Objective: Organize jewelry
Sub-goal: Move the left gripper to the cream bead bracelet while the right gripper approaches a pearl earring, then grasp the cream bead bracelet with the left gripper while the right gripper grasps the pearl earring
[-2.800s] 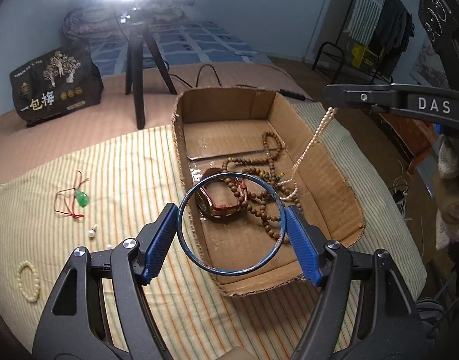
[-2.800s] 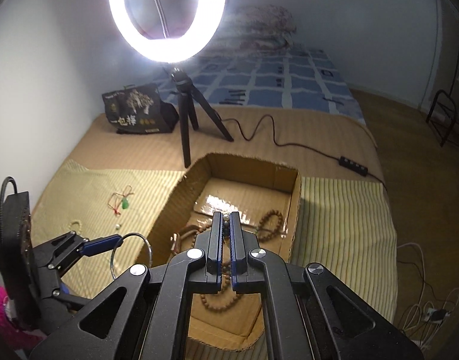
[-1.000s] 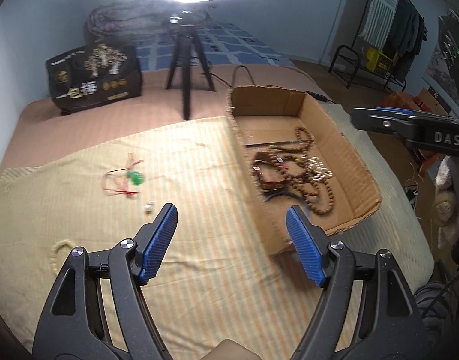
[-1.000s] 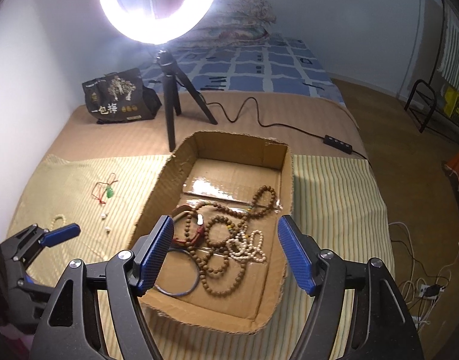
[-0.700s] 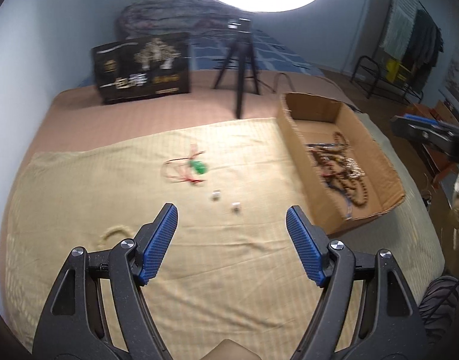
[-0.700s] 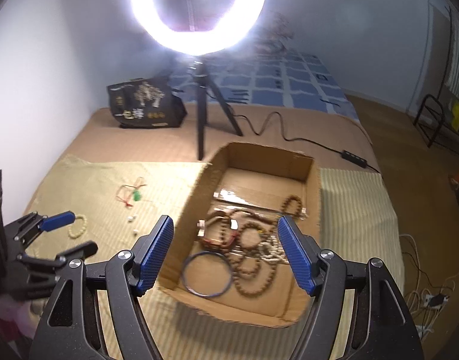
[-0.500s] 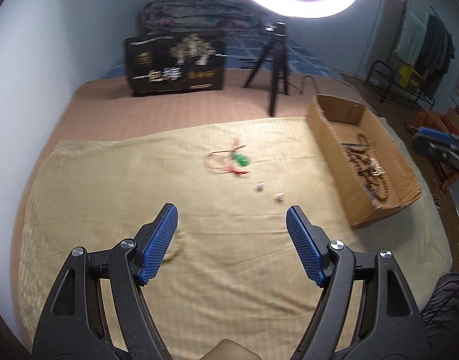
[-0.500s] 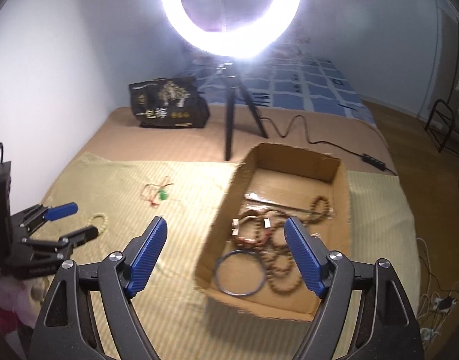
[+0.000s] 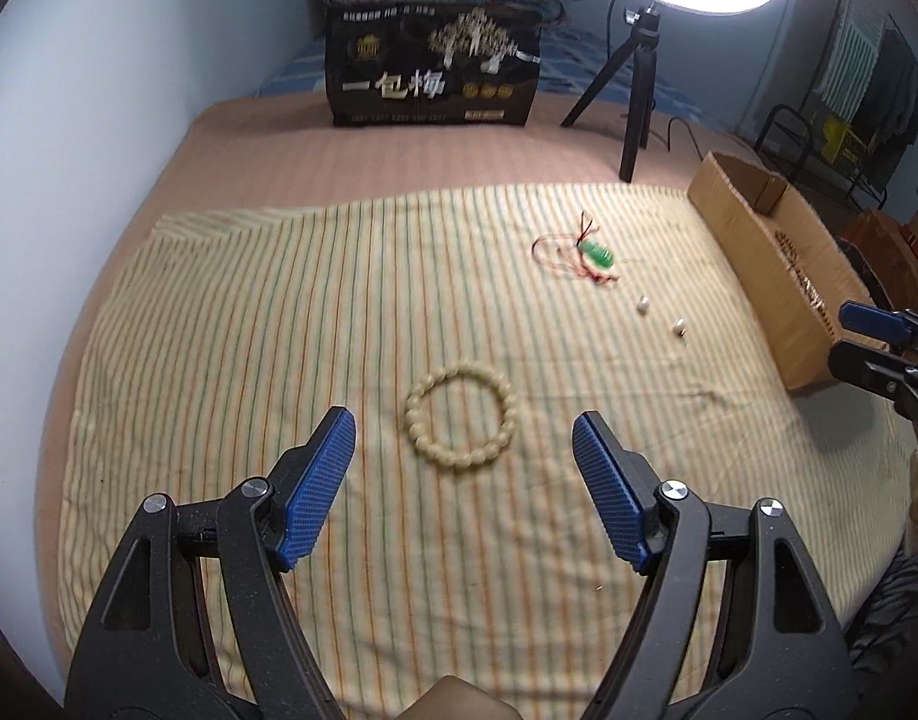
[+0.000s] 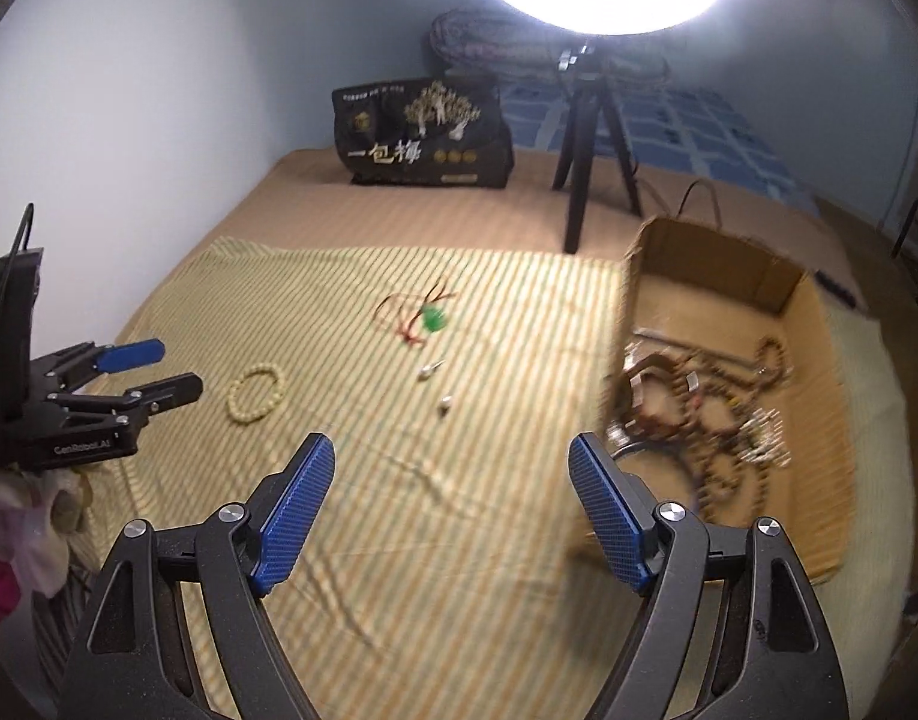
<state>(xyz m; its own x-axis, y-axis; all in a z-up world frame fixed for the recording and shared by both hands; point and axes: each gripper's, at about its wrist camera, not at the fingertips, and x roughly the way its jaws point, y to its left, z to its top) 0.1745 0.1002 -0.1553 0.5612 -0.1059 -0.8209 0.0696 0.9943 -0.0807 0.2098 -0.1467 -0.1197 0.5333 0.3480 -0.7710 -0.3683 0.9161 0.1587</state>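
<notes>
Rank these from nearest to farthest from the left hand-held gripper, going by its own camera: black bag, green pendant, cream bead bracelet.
1. Cream bead bracelet, just ahead between the fingers.
2. Green pendant, farther, to the right.
3. Black bag, at the back.

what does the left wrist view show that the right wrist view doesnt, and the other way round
Only the left wrist view shows the clothes rack; the cardboard box's contents are barely visible there. Only the right wrist view looks into the box, showing the pile of brown bead strands. Both show the cream bead bracelet, the green pendant on red cord, two small pearls, the black bag and each hand-held gripper open.
</notes>
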